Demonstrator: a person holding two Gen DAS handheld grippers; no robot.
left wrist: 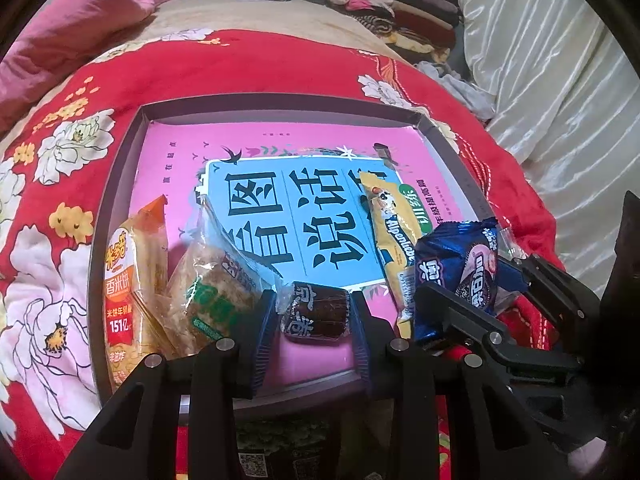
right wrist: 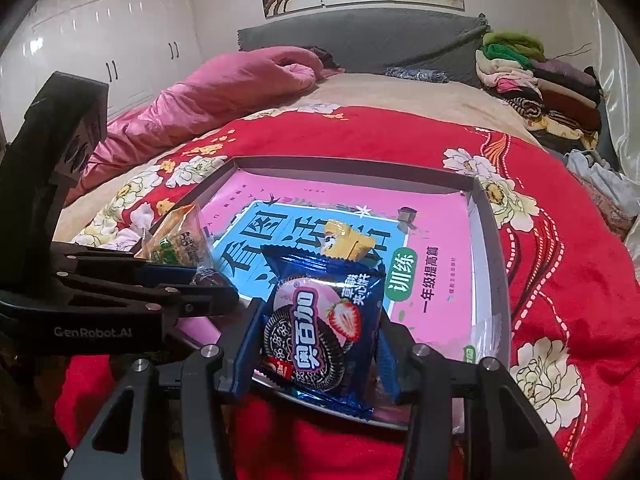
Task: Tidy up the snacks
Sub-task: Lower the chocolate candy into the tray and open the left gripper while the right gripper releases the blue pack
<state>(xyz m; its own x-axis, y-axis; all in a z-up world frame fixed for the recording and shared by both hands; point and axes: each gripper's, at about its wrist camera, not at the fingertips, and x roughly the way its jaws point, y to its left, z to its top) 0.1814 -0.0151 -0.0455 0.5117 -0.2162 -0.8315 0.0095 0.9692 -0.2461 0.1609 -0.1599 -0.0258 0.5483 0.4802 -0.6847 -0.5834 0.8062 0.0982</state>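
Observation:
A shallow grey tray [left wrist: 120,184] with a pink book [left wrist: 280,152] inside lies on the red floral bed cover. My left gripper [left wrist: 314,316] is shut on a small dark brown snack [left wrist: 314,312], held low over the tray's near edge. My right gripper [right wrist: 320,336] is shut on a blue strawberry cookie packet [right wrist: 320,324], also seen in the left wrist view [left wrist: 460,268]. In the tray lie an orange rice-cracker pack [left wrist: 134,280], a clear cracker pack [left wrist: 212,288] and a yellow candy stick [left wrist: 394,236].
A pink quilt [right wrist: 224,84] lies at the bed's far left. A pile of folded clothes [right wrist: 536,84] sits at the far right. A white curtain [left wrist: 560,100] hangs to the right. Another pale packet [right wrist: 484,340] lies in the tray's near right corner.

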